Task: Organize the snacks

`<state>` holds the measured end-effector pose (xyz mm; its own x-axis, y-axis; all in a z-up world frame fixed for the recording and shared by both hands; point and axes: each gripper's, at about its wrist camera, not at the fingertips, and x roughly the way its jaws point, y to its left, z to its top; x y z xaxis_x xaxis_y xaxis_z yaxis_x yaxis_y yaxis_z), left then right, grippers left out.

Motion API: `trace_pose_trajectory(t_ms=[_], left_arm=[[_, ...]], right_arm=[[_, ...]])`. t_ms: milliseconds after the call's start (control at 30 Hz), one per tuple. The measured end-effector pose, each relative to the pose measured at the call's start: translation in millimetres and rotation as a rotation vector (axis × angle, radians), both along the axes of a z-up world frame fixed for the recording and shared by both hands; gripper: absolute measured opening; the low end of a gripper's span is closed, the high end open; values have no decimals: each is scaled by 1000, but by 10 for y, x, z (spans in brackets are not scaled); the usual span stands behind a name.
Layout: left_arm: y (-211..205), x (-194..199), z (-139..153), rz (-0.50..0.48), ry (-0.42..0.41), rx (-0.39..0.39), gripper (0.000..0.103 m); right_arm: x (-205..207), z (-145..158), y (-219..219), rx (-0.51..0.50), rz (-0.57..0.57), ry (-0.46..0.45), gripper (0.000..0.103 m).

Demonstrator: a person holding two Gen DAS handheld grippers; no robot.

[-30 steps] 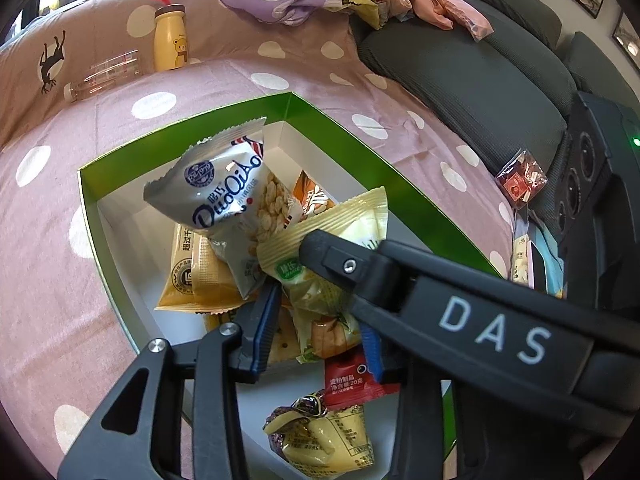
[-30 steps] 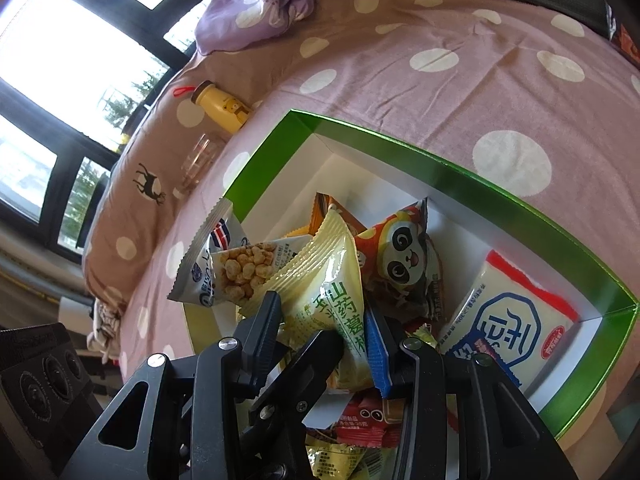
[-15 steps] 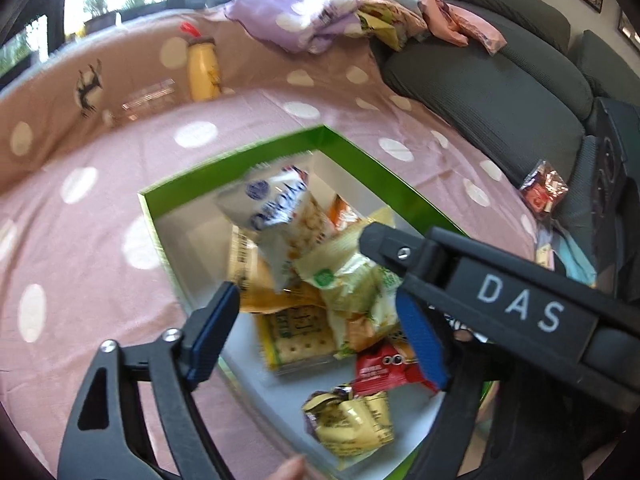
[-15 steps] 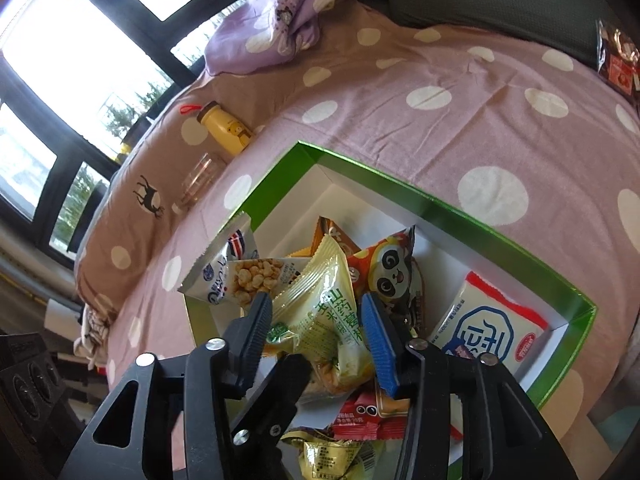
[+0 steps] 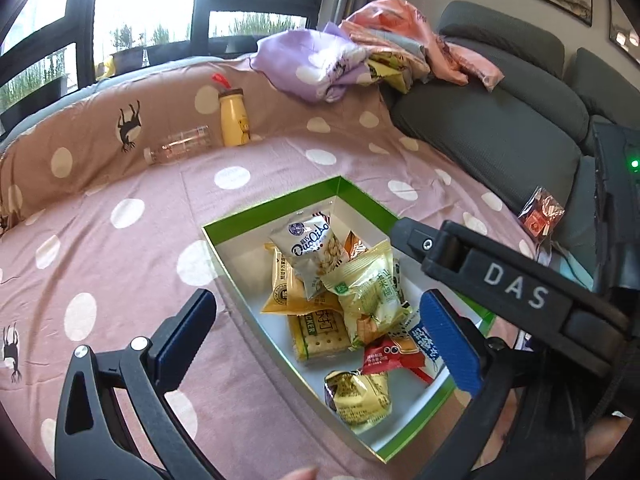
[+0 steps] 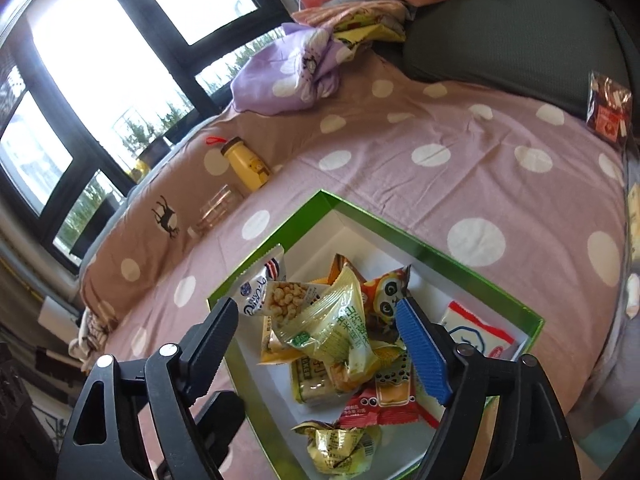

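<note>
A green-rimmed white box (image 5: 280, 200) lies on the spotted pink bedspread, holding several snack bags. A white peanut bag (image 5: 312, 248) leans on a yellow-green bag (image 5: 368, 288), above a cracker pack (image 5: 316, 332), a red packet (image 5: 384, 360) and a crumpled yellow packet (image 5: 358, 398). My left gripper (image 5: 316, 300) hovers over the box with its jaws opening wide and nothing pressed between them. My right gripper (image 6: 316, 308) also hangs above the pile, jaws opening. The yellow-green bag (image 6: 332, 328) lies loose below, clear of its pads. The right gripper's black finger (image 5: 480, 268) crosses the left wrist view.
A yellow bottle (image 5: 234, 120) and a clear bottle (image 5: 180, 146) lie near the raised back edge. Crumpled purple cloth (image 5: 316, 64) and clothes pile up behind. A grey sofa (image 5: 500, 128) runs along the right, with a red-wrapped snack (image 6: 608, 108) at its edge. A panda bag (image 6: 384, 292) and a white pack (image 6: 480, 332) sit in the box.
Both grippers opened and let go of their bags, which dropped onto the pile in the box. Both hands rose and drew back, so the box looks smaller.
</note>
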<state>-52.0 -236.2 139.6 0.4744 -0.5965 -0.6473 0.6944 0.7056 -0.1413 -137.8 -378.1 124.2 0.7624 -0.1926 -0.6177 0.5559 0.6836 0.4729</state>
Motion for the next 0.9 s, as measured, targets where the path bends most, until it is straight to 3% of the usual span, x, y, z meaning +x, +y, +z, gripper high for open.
trace_pose_trajectory(t_ms=[200,900], left_arm=[[136,-62,72,13,-7,-8,102],[357,-111,71,27,4,-35,102]], right_arm=[[-81,101,44,-72,-42,35,85],[-64,146,162,-143,-72,113,85]])
